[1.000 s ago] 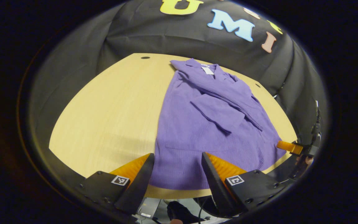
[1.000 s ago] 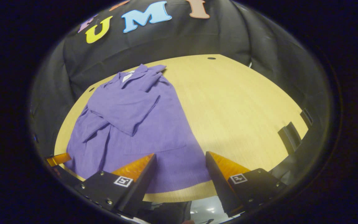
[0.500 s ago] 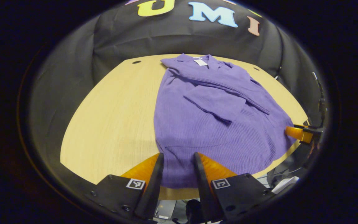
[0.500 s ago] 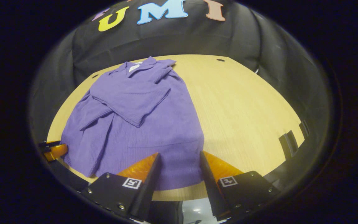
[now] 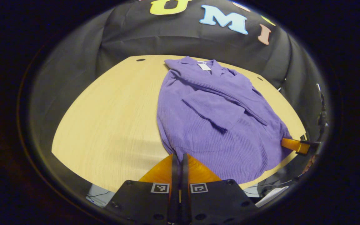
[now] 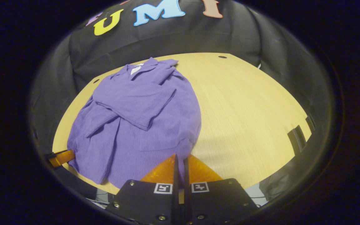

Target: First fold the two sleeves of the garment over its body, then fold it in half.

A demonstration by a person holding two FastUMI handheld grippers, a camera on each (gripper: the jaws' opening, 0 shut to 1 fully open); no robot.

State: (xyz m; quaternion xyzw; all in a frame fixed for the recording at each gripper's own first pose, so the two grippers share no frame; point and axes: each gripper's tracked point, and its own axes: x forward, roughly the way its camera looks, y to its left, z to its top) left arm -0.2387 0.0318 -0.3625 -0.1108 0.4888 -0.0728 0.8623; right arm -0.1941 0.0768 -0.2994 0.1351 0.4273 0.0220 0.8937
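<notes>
Nearest to me in the left gripper view, my left gripper has its fingers brought together on the near hem of the purple garment, at its left bottom corner; only a thin slit shows between them, and the cloth puckers up into that slit. In the right gripper view, my right gripper is pinched the same way on the hem's other bottom corner, a small fold of purple cloth caught between the two fingers. Each hand's fingers are narrow and holding the hem.

Just past my fingers the garment spreads over the pale wooden tabletop, its lower edge near the tabletop's front edge. In the left gripper view my right gripper shows far off at the garment's right bottom corner, and in the right gripper view my left gripper shows at the left bottom corner.

Farther up, both sleeves lie folded across the body, one crossing over the other. Beyond them the collar with a small white tag points toward the far edge of the tabletop. A dark round hole sits in the tabletop near that far edge, and the black cloth wall rises behind it.
</notes>
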